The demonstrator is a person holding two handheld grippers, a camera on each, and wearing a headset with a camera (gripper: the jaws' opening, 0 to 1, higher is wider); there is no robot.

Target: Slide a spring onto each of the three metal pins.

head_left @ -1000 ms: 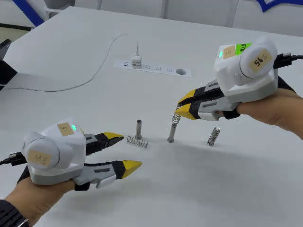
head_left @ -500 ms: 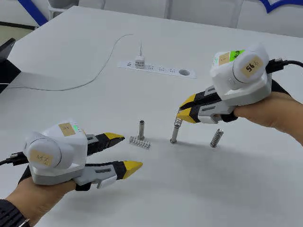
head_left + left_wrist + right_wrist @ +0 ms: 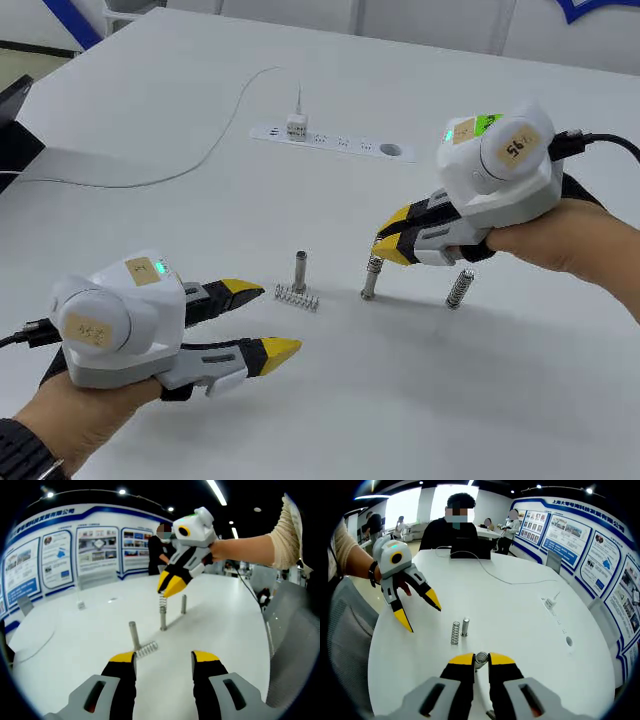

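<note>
Right claw (image 3: 380,245) pinched shut on held spring (image 3: 374,265), whose lower end looks started over middle pin (image 3: 369,288) just below the tips. Under the claw's body, sprung pin (image 3: 458,288) already loaded. Past the tips: bare pin (image 3: 300,270), loose spring (image 3: 296,296) lying beside it, then left claw (image 3: 278,318), open and empty. Likely one done, one going on, one left.

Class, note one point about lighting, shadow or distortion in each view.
Head view: soft, even light, only faint shadows on the table. Left gripper view: fisheye bows the posters; ceiling lights glare. Right gripper view: table edge curves strongly; the windows are blown out.
</note>
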